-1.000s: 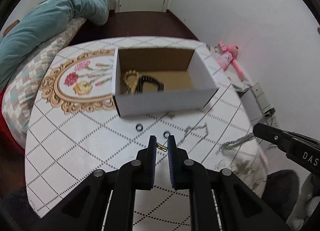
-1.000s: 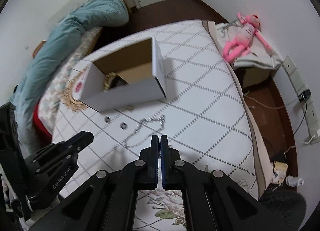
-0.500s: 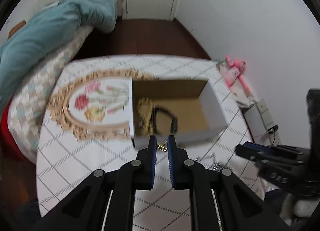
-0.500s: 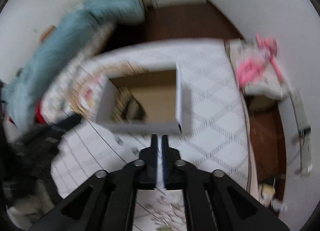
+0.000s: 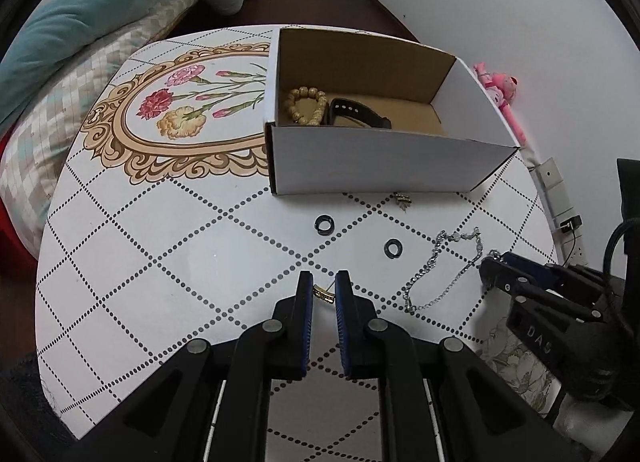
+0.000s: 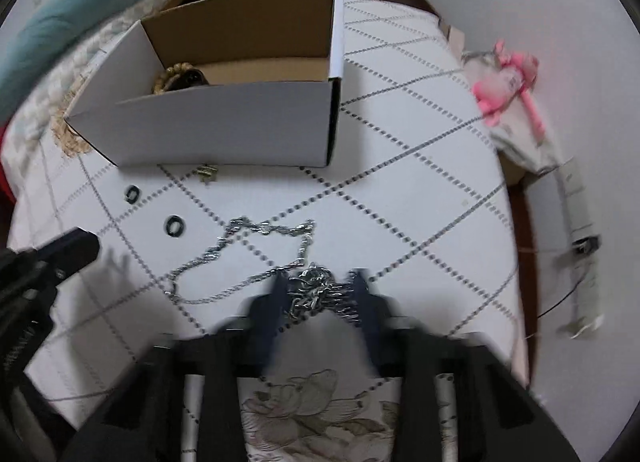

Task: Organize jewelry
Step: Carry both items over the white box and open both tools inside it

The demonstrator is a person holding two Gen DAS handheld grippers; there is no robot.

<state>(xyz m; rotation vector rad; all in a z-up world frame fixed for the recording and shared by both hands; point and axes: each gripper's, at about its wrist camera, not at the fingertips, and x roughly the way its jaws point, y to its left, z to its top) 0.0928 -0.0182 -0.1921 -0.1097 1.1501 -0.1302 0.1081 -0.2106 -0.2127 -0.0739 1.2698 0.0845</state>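
A white cardboard box point(image 5: 384, 163) point(image 6: 224, 125) on the table holds a wooden bead bracelet point(image 5: 306, 105) and a black watch point(image 5: 358, 115). My left gripper point(image 5: 324, 288) is shut on a small gold clasp piece point(image 5: 323, 294), low over the table. My right gripper point(image 6: 320, 290) has its jaws apart around a bunched silver chain point(image 6: 314, 290); a second thin silver chain point(image 6: 240, 254) point(image 5: 444, 270) lies spread in front of it. Two black rings point(image 5: 324, 223) point(image 5: 393, 248) and a small gold charm point(image 5: 402, 197) lie near the box front.
The table point(image 5: 160, 254) has a white dotted-diamond cloth with a gold-framed flower print point(image 5: 180, 113). A teal duvet point(image 5: 100, 13) lies on a bed at the left. A pink plush toy point(image 6: 508, 81) and a power strip point(image 5: 556, 189) lie beyond the table's right edge.
Both grippers swung over the box and came back down. The left still holds the gold piece. The right, shut before, now has its jaws apart around the bunched silver chain.
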